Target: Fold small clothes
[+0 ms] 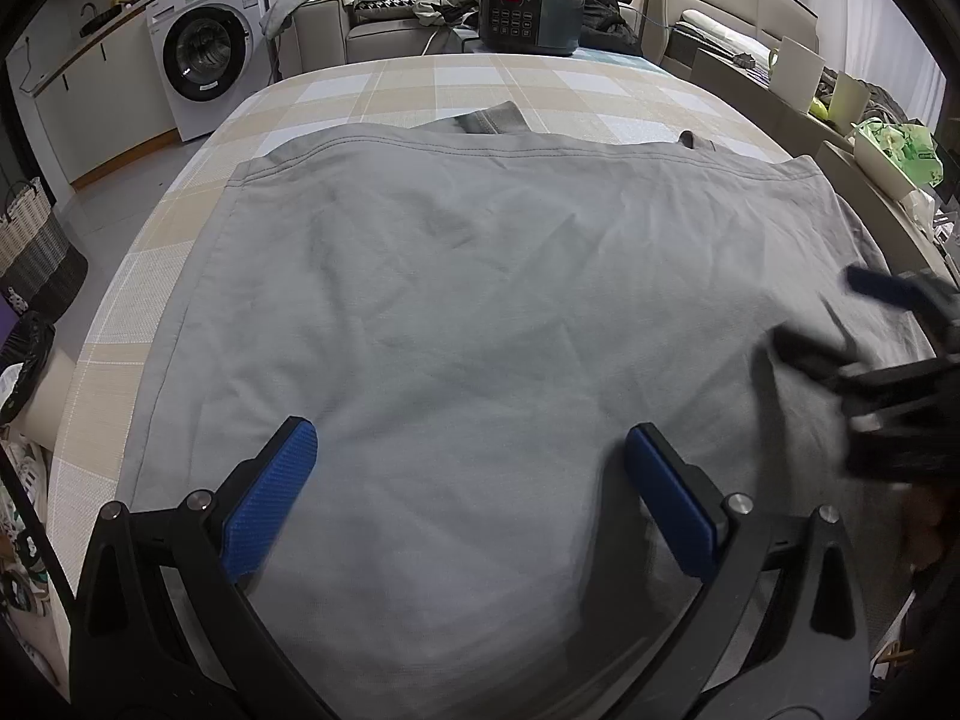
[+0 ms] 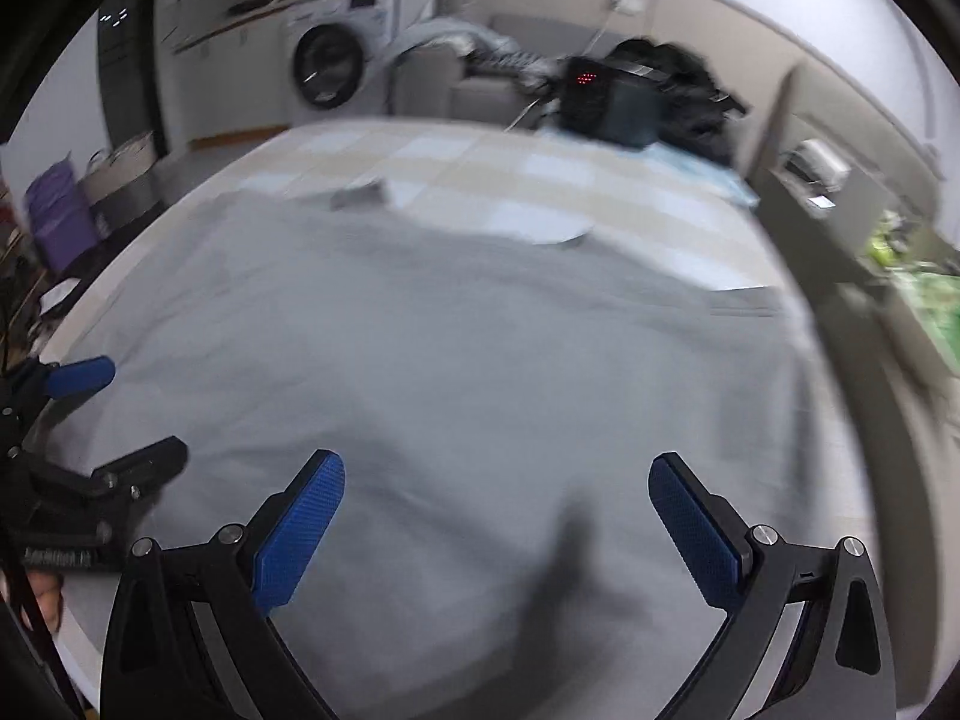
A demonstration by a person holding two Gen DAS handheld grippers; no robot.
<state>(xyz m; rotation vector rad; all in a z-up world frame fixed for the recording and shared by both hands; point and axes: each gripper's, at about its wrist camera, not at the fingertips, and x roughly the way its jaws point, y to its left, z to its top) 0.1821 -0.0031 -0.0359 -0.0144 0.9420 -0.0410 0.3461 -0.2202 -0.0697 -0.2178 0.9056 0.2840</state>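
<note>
Checked tablecloth (image 1: 420,84) under grey garment (image 1: 480,300); left claw (image 1: 471,438), right claw (image 2: 497,465) wide open, empty.

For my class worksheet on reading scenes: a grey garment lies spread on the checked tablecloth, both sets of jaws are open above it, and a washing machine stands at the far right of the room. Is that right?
One detail is wrong: the washing machine stands at the far left, as the left wrist view shows. The grey garment does lie spread on the checked tablecloth, and the left gripper and right gripper both have open jaws.
</note>
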